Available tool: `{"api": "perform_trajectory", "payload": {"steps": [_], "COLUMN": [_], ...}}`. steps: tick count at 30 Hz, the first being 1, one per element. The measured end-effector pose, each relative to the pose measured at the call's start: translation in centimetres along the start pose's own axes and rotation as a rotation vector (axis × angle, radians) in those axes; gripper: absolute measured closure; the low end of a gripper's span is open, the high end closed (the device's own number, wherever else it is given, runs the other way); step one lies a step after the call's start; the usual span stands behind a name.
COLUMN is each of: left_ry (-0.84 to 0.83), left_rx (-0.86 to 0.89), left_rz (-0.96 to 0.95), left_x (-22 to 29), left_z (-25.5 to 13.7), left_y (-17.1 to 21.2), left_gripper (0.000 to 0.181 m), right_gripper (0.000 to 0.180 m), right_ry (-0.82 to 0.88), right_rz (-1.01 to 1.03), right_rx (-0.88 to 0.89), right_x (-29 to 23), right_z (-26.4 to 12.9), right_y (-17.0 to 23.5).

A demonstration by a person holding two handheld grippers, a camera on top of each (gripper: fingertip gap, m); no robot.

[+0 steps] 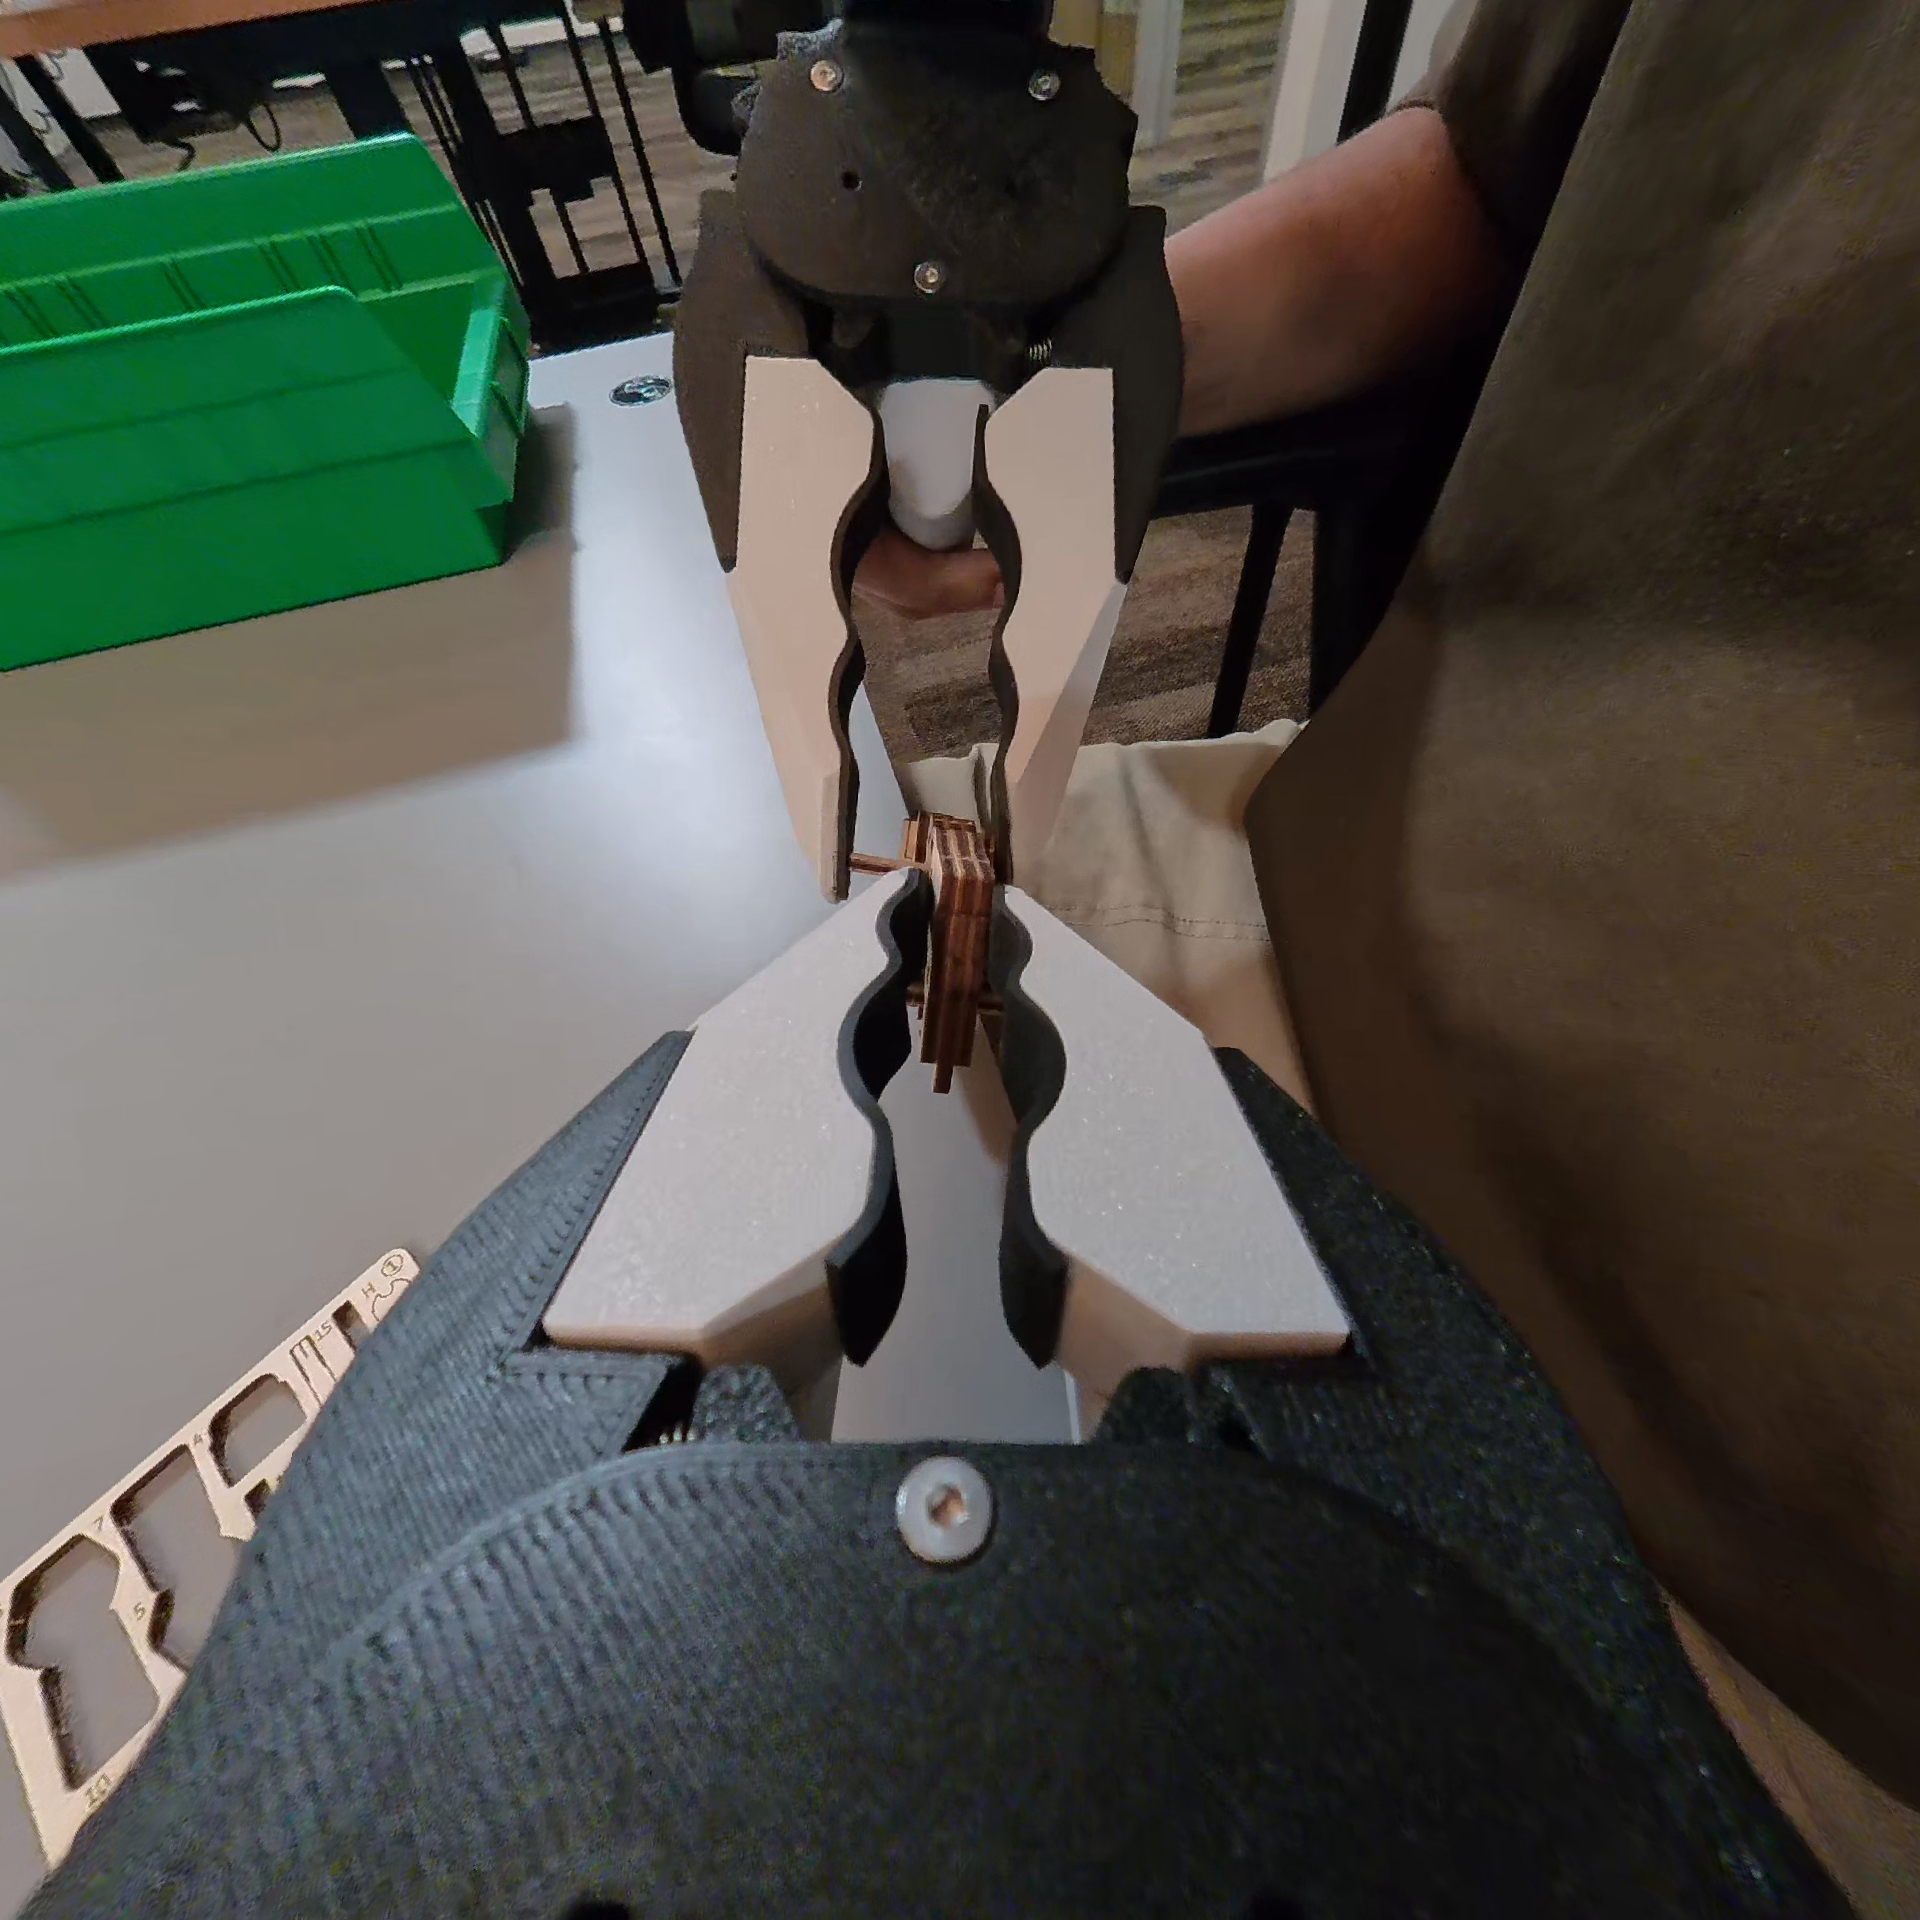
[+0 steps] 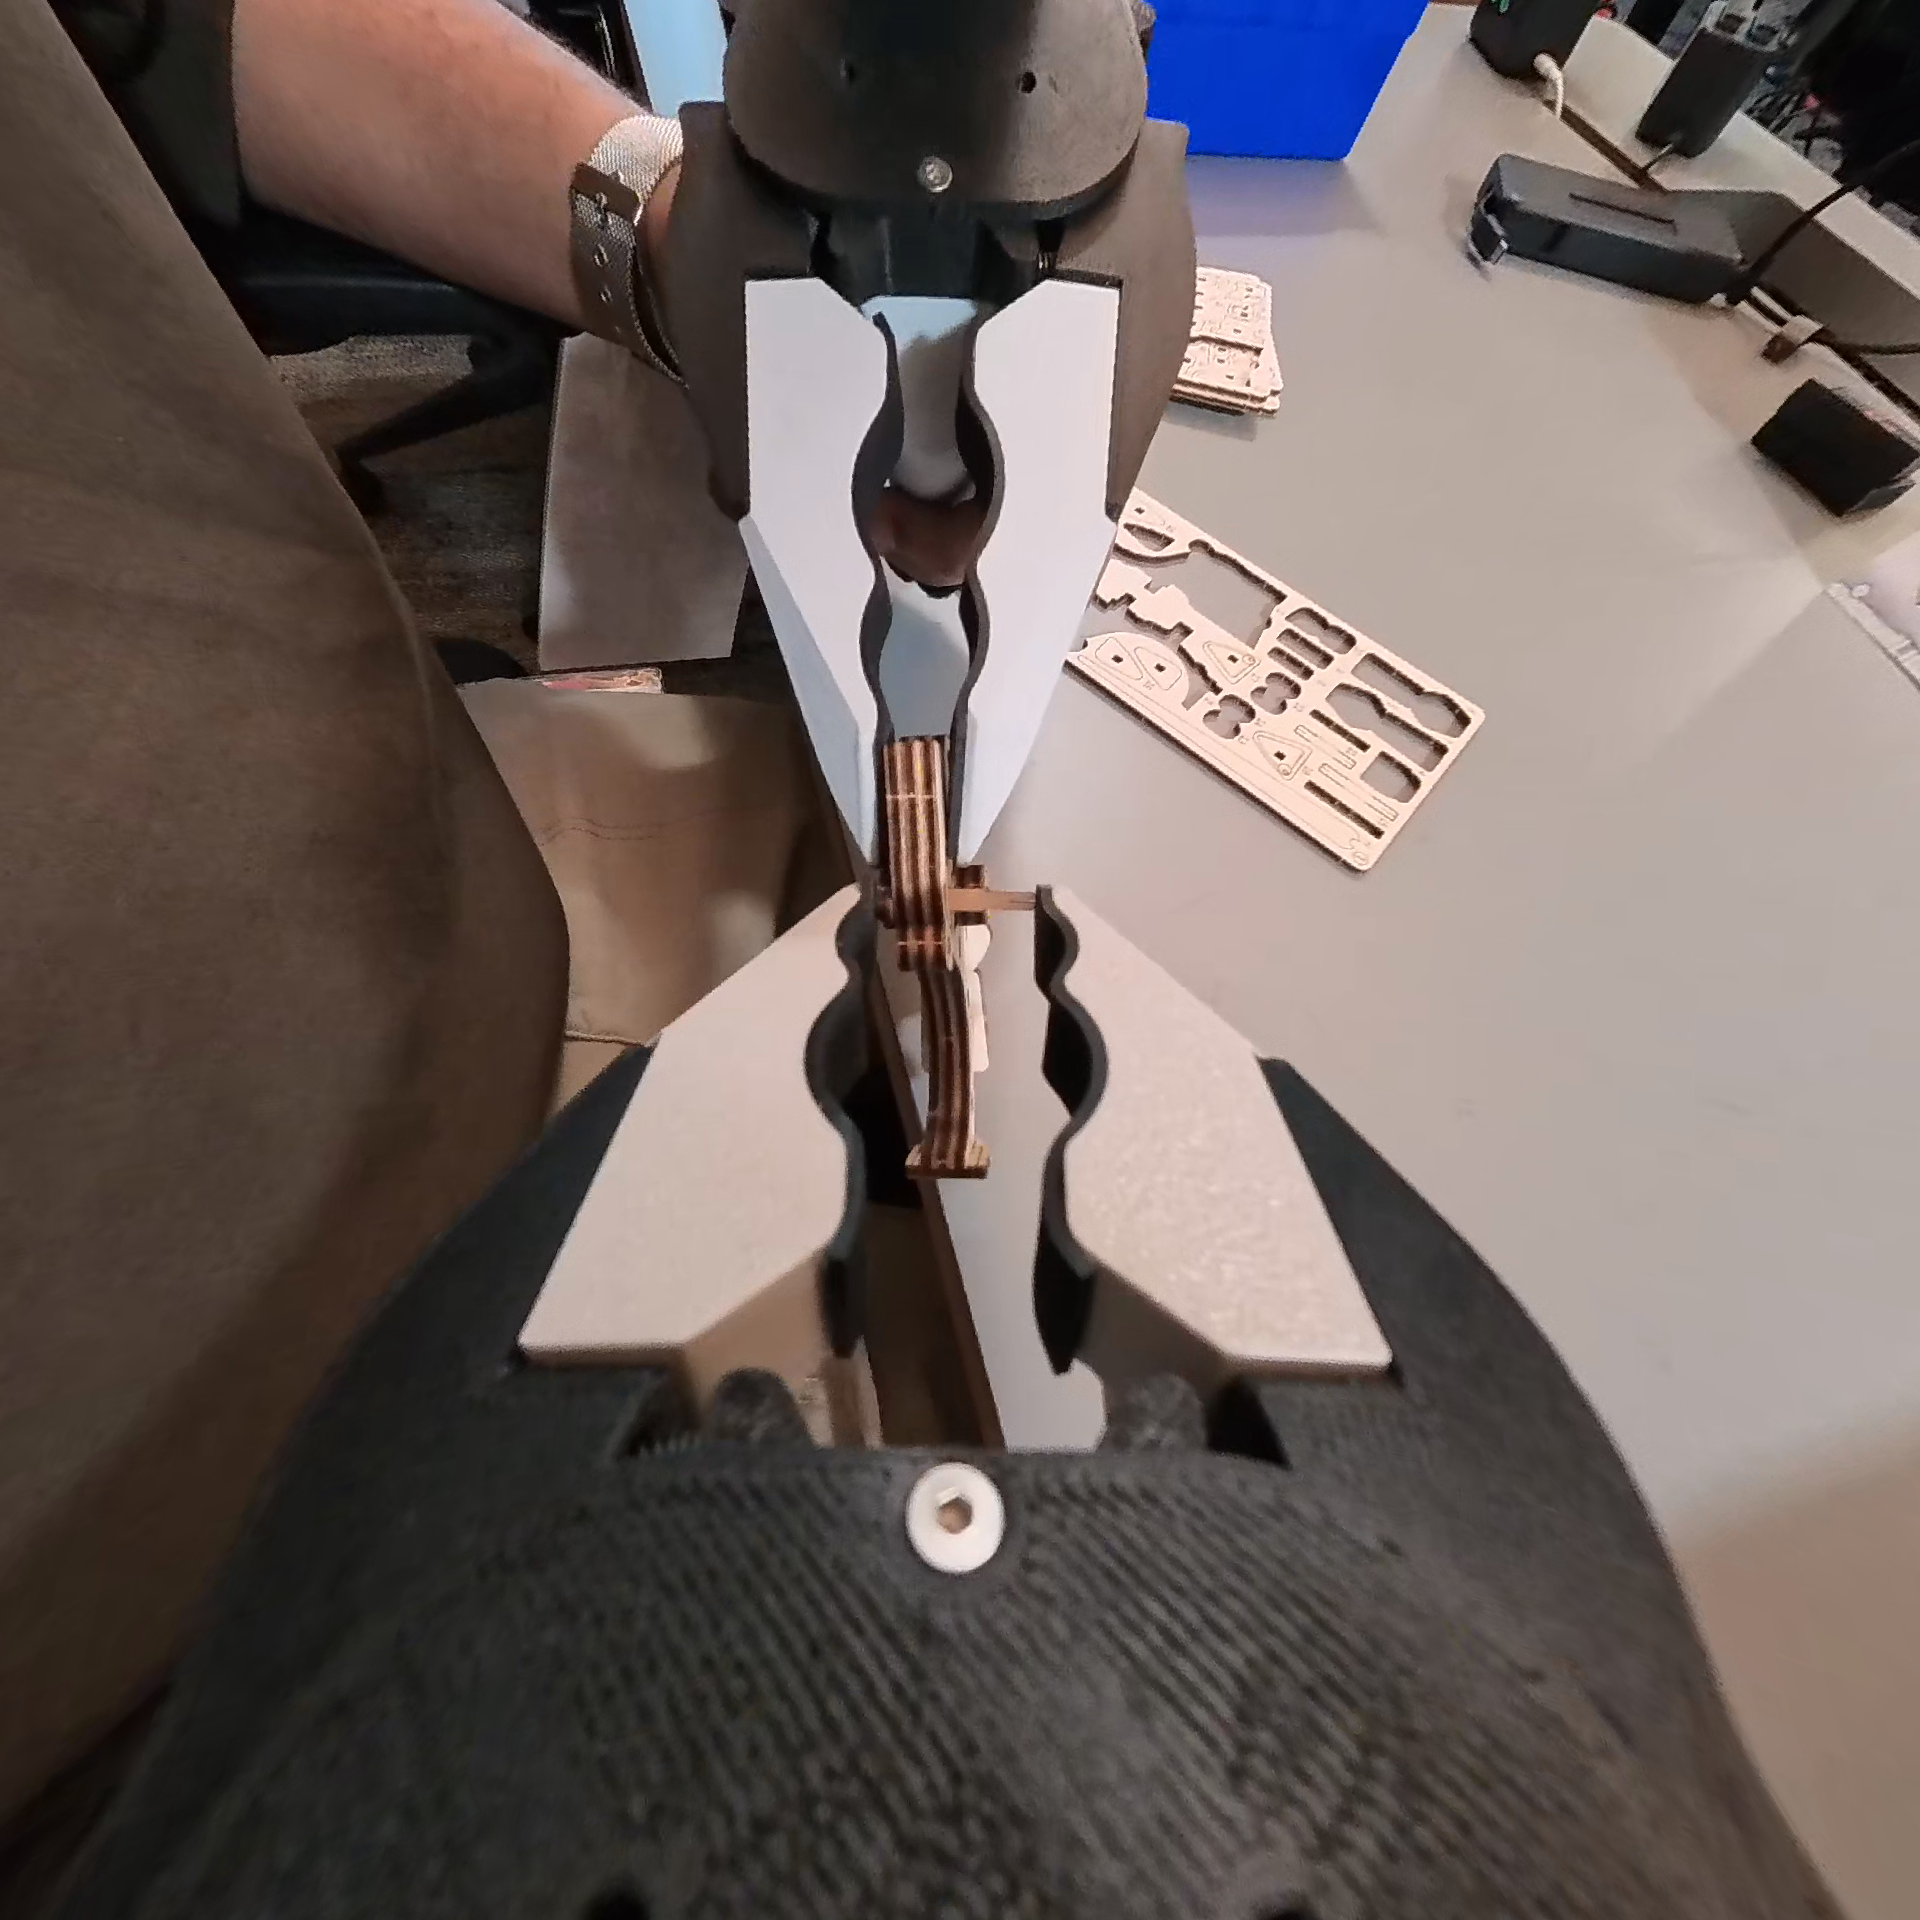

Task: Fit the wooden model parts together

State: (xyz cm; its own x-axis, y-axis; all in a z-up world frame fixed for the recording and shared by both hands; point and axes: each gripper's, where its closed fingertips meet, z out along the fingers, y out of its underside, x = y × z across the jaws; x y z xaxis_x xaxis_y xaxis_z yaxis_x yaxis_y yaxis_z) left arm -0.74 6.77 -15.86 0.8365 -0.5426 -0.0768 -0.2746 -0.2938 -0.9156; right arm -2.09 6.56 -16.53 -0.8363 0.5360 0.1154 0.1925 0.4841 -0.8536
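A layered wooden assembly [image 1: 958, 940] hangs between the two grippers above the table edge. A thin wooden peg [image 1: 871, 861] sticks out of its side. My left gripper [image 1: 958, 894] is shut on the assembly's flat faces; in the right wrist view it [image 2: 920, 821] comes in from the top, holding the assembly [image 2: 914, 883]. My right gripper [image 2: 956, 909] spans the assembly and the peg [image 2: 1000, 898]: one fingertip [image 2: 1047, 902] is on the peg's end and the other is against the assembly's far side. It also shows in the left wrist view [image 1: 923, 862].
A green bin [image 1: 239, 447] stands on the grey table [image 1: 312, 987] at the far left. Punched-out wooden sheets [image 1: 156, 1558] [image 2: 1278, 707] lie flat, with a stack of sheets [image 2: 1231, 332] behind. A blue bin [image 2: 1268, 73] and black devices [image 2: 1600, 229] are farther back. The person's torso [image 1: 1662, 727] is close. Only a small space, under 4 cm, lies between the two pairs of fingers.
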Motion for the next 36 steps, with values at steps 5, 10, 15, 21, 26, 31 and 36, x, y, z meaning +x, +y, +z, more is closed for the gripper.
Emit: {"api": "perform_trajectory", "payload": {"steps": [5, 10, 15, 21, 26, 31, 36], "left_ry": [0.000, 0.011, 0.014, 0.019, 0.026, 0.015, 0.006], "left_rx": [0.000, 0.024, 0.007, -0.002, -0.011, 0.004, 0.043], "left_rz": [0.007, -0.004, 0.008, 0.012, 0.011, -0.004, -0.046], "left_x": [0.1, 0.1, 0.2, 0.3, 0.4, 0.1, -0.5], "left_z": [0.0, -0.3, -0.2, -0.1, 0.0, -0.1, -0.3], "left_y": [0.0, -0.3, -0.1, 0.1, 0.3, 0.0, -0.7], "left_gripper": [0.173, 0.173, 0.173, 0.174, 0.174, 0.173, 0.173], "right_gripper": [0.152, 0.152, 0.152, 0.152, 0.153, 0.152, 0.152], "right_ry": [0.011, 0.021, 0.040, 0.056, 0.057, 0.068, 0.102], "right_rz": [-0.019, -0.008, -0.029, -0.066, -0.082, -0.090, -0.065], "right_rx": [-0.006, -0.010, -0.041, -0.071, -0.090, -0.087, -0.014], "right_x": [-0.1, -0.1, -0.2, -0.3, -0.4, -0.2, 0.7], "right_z": [0.0, -0.1, 0.1, 0.2, 0.3, 0.2, -0.3], "right_y": [0.0, -0.3, -0.1, 0.1, 0.3, 0.2, -0.7]}}
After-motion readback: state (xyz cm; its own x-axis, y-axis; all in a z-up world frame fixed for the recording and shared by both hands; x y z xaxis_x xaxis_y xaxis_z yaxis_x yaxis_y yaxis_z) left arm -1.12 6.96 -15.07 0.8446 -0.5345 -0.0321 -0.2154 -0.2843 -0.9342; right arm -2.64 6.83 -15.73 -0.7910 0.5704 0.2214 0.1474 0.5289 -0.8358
